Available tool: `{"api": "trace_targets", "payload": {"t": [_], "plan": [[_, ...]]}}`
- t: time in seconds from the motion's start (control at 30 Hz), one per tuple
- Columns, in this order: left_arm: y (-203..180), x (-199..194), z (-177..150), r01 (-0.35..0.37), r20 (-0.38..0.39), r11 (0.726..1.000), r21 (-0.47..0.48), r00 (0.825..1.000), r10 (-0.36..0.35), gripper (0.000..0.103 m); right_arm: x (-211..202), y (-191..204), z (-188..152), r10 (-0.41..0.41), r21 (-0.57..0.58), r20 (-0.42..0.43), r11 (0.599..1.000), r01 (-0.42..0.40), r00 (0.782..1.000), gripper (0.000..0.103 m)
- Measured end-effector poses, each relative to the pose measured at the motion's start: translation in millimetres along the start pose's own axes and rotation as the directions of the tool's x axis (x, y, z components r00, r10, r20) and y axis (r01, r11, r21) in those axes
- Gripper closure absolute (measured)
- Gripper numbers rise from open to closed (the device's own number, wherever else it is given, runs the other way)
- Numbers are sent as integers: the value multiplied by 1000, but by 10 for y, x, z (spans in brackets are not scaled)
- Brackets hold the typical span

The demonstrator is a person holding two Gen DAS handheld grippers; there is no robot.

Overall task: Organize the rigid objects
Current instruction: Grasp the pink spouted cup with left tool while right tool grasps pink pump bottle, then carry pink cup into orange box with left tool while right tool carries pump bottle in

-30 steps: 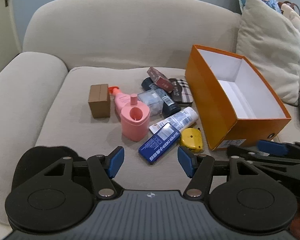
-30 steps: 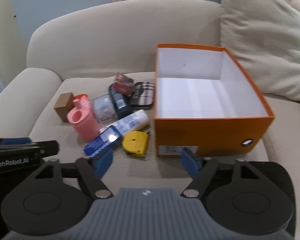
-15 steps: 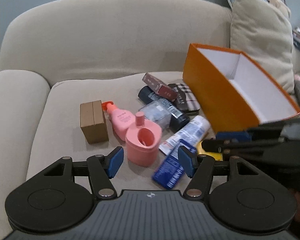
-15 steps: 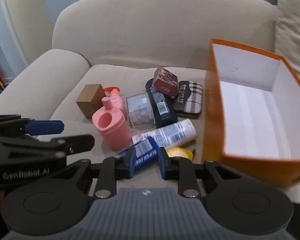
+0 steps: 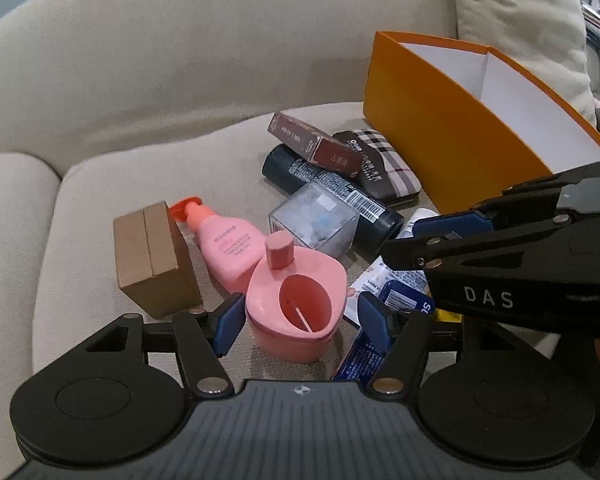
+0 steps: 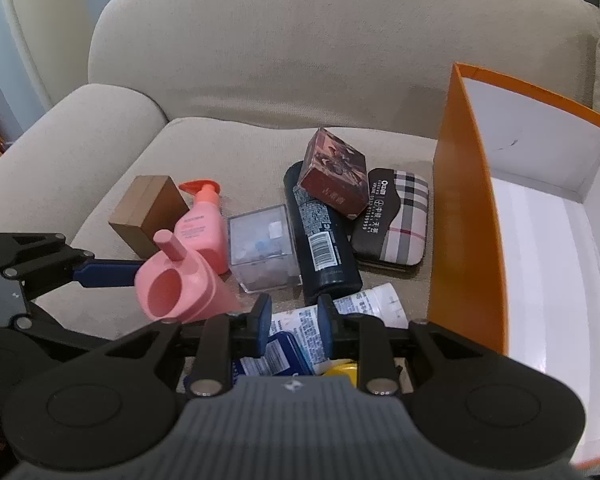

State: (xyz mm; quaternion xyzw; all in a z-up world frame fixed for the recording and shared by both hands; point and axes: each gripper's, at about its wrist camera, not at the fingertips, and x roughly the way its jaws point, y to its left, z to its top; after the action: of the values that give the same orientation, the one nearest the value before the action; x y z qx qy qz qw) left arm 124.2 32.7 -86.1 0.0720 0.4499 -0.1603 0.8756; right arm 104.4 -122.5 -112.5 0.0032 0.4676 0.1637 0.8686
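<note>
My left gripper (image 5: 302, 320) stands open, one pad on each side of the pink cup (image 5: 300, 308), which stands upright on the sofa seat; I cannot see the pads pressing it. My right gripper (image 6: 294, 320) has its jaws drawn narrow, with a small gap, low over the white tube (image 6: 364, 304) and the blue box (image 6: 284, 350); nothing is gripped. A yellow tape measure (image 6: 340, 370) shows just under its fingers. The open orange box (image 6: 464, 220) with a white inside stands at the right, with nothing in the part I can see.
Behind the cup lie a pink pump bottle (image 5: 224, 244), a brown carton (image 5: 148, 256), a clear cube (image 5: 314, 220), a dark bottle (image 5: 364, 204), a maroon box (image 5: 316, 146) and a plaid case (image 5: 384, 164). The sofa back, left armrest and a right cushion (image 5: 516, 20) enclose the seat.
Both grippers came down and forward onto the pile. The left one now straddles the pink cup. The right jaws narrowed from wide open and shifted left over the tube and blue box.
</note>
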Motion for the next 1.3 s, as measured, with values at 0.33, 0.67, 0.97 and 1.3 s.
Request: {"api": "trace_targets", "payload": {"t": [0.33, 0.67, 0.97, 1.3], "plan": [[157, 26, 32, 10, 2, 992, -124, 1000, -10, 39, 112, 44, 115, 11, -18, 8, 1000, -11, 1000, 76], [821, -146, 73, -65, -138, 906, -418, 990, 8, 39, 317, 404, 563, 107, -103, -12, 989, -108, 994, 64], [939, 8, 54, -87, -152, 884, -460, 988, 18, 39, 935, 600, 1057, 139, -91, -182, 983, -158, 973, 64], [1006, 15, 36, -67, -128, 868, -493, 992, 4, 39, 1379, 718, 1067, 140, -54, -301, 985, -164, 943, 66]]}}
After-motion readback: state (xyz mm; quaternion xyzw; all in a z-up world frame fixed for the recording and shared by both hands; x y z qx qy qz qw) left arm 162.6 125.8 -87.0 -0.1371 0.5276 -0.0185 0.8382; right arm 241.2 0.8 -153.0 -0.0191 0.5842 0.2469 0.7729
